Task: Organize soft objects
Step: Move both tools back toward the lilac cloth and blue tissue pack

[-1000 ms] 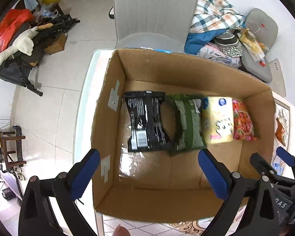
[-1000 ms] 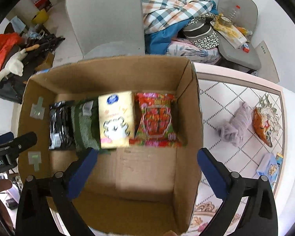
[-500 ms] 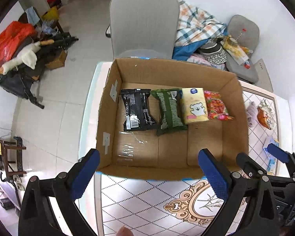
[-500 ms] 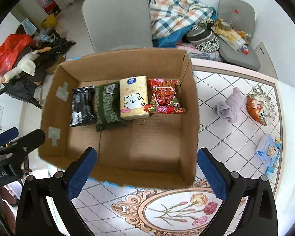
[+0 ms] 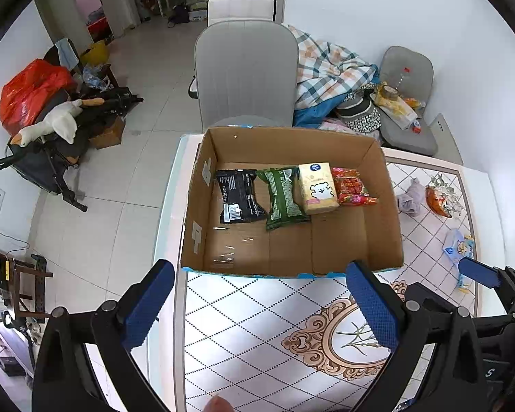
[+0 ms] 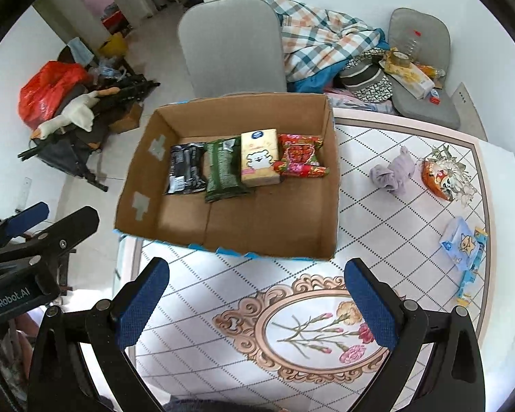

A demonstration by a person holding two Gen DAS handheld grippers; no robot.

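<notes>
An open cardboard box point(image 5: 388, 213) point(image 6: 331, 185) stands on the patterned table. In a row at its far side lie a black packet point(image 5: 238, 195) point(image 6: 185, 168), a green packet point(image 5: 283, 195) point(image 6: 223, 170), a yellow tissue pack point(image 5: 317, 187) point(image 6: 259, 156) and a red packet point(image 5: 352, 187) point(image 6: 300, 159). Right of the box lie a lilac cloth point(image 6: 393, 171) point(image 5: 410, 197), an orange packet point(image 6: 441, 176) point(image 5: 437, 197) and a blue tissue pack point(image 6: 461, 242) point(image 5: 458, 249). My left gripper point(image 5: 259, 304) and right gripper point(image 6: 255, 300) are open and empty, above the table in front of the box.
A grey chair point(image 5: 245, 75) stands behind the box. A pile of plaid bedding point(image 6: 322, 44) and a second chair with clutter point(image 6: 420, 72) are at the back right. A stroller with a plush goose point(image 5: 51, 127) stands on the floor at left.
Both grippers have pulled back and up from over the box. The box now lies farther ahead, and the table's front and the loose items at right have come into view.
</notes>
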